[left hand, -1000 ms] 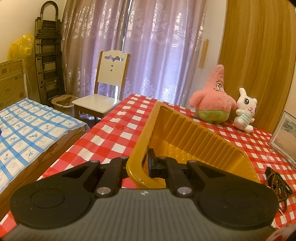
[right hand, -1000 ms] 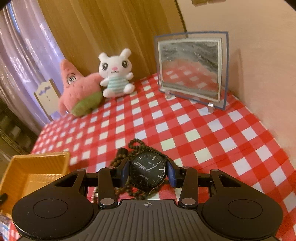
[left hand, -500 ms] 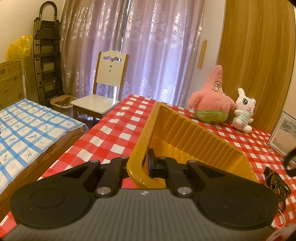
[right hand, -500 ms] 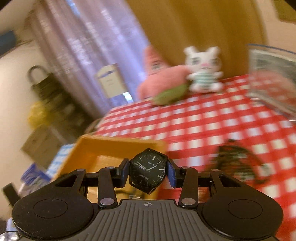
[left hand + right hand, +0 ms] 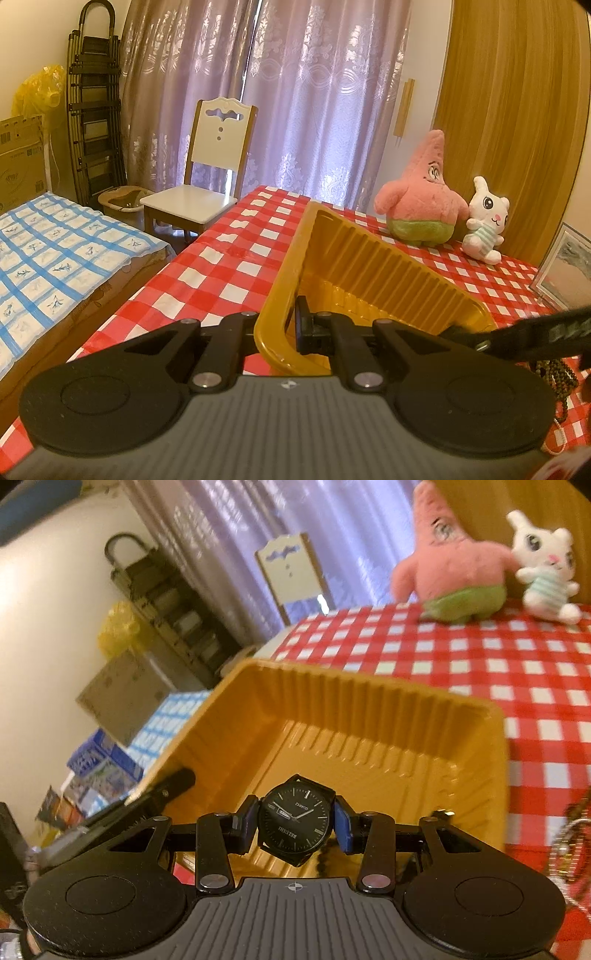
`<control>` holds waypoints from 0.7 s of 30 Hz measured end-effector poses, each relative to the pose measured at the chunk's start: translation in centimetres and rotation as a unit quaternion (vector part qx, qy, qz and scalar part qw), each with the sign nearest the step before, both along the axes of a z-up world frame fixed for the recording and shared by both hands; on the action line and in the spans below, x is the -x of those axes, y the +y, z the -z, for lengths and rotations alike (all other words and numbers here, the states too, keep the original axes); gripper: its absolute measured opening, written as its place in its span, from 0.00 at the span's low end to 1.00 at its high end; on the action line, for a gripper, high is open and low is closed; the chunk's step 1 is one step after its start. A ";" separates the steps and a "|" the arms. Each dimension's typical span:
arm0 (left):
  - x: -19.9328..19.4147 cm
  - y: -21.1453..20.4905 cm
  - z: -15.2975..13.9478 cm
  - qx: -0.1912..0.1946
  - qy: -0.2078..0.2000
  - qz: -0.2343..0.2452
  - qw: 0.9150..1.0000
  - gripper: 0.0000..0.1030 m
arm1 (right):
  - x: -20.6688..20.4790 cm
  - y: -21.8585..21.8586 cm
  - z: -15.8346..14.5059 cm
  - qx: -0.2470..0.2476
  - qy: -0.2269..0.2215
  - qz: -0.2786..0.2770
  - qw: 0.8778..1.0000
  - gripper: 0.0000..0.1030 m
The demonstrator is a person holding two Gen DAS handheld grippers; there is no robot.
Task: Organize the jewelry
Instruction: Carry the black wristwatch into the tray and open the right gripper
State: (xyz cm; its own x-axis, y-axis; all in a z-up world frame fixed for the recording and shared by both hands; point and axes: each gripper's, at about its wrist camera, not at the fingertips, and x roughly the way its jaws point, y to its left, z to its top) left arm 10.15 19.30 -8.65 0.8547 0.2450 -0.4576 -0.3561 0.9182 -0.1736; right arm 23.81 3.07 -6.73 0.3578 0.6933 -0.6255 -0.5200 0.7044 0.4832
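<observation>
**Placing the watch in the tray**

I have the right gripper [image 5: 294,825] closed on the black round-faced wristwatch [image 5: 294,822], its blue pads pinching the case on both sides, dial toward the camera. The watch hangs above the near end of the ribbed yellow plastic tray [image 5: 369,716], which appears empty inside. The left gripper [image 5: 286,330] is clamped on the tray's near rim, one finger outside the wall and one inside, steadying it on the red-and-white checked tablecloth [image 5: 236,266].

Procedure, as I judge it:
1. Maintain the left clamp so the light tray cannot slide.
2. Carry the watch past the rim, clear of the left finger [image 5: 173,781] inside the wall.
3. Lower close to the floor before parting the jaws; a drop from height may bounce the case.
4. Check that the strap, mostly hidden beneath the case, does not catch on the rim.

The dark bead string [image 5: 554,373] lies on the cloth just beside the tray, not yet stored.
</observation>
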 end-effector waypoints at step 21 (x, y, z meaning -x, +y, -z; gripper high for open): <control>-0.3 0.5 0.3 0.006 0.004 0.002 1.000 0.07 | 2.0 -1.0 0.1 0.020 0.015 -0.007 1.000 0.48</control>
